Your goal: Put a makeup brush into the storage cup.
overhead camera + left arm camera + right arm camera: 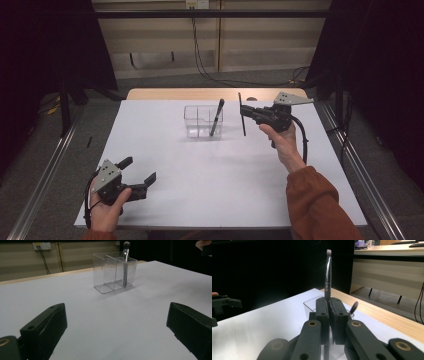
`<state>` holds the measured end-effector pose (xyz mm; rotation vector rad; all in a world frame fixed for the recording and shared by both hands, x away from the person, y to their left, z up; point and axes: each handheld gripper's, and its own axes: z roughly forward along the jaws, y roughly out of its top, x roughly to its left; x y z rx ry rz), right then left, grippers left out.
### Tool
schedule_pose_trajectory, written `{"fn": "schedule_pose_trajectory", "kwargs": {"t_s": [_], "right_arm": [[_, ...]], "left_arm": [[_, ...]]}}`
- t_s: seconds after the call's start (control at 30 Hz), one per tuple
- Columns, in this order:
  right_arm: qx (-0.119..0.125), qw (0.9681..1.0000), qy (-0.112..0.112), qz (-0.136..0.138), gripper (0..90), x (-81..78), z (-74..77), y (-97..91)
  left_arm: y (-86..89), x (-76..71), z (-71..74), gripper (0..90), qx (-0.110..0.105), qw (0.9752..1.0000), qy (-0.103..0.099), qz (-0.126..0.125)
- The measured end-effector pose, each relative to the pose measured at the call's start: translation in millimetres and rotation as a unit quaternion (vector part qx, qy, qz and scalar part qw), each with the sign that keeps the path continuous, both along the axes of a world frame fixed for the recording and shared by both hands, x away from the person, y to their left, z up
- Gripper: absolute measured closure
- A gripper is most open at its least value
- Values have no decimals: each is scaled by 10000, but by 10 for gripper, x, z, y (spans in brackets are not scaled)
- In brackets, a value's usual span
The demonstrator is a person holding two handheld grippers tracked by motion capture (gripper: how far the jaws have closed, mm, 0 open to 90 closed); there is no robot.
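Right gripper view: right gripper point(329, 305) clamps brush point(328, 275), handle's lower end hidden; left gripper point(117, 327) released.

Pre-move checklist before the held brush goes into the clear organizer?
1. Grip: right gripper shut on thin brush, ok.
2. Brush attitude: upright, bristle end up, ok.
3. Target: clear organizer upright on the white table, empty compartments free, ok.
4. Other brush leans in the organizer's right compartment; avoid it, ok.
5. Left gripper open, resting apart from the organizer, ok.
6. Brush tip's alignment over a compartment: cannot tell.
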<state>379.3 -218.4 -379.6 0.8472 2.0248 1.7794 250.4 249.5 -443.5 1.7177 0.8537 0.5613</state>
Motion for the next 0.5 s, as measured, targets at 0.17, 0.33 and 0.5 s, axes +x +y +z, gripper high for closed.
{"fn": "schedule_pose_trajectory", "kwargs": {"t_s": [0.17,0.33,0.5], "right_arm": [[22,10000,-54,3,864,55,53,83],[39,9999,-98,-17,864,109,81,162],[-28,10000,-82,-27,864,188,114,233]], "left_arm": [[-4,-1,0,30,0,10000,1,-5],[-6,1,-1,31,5,10000,3,-20],[-10,1,1,30,23,10000,-10,-32]]}}
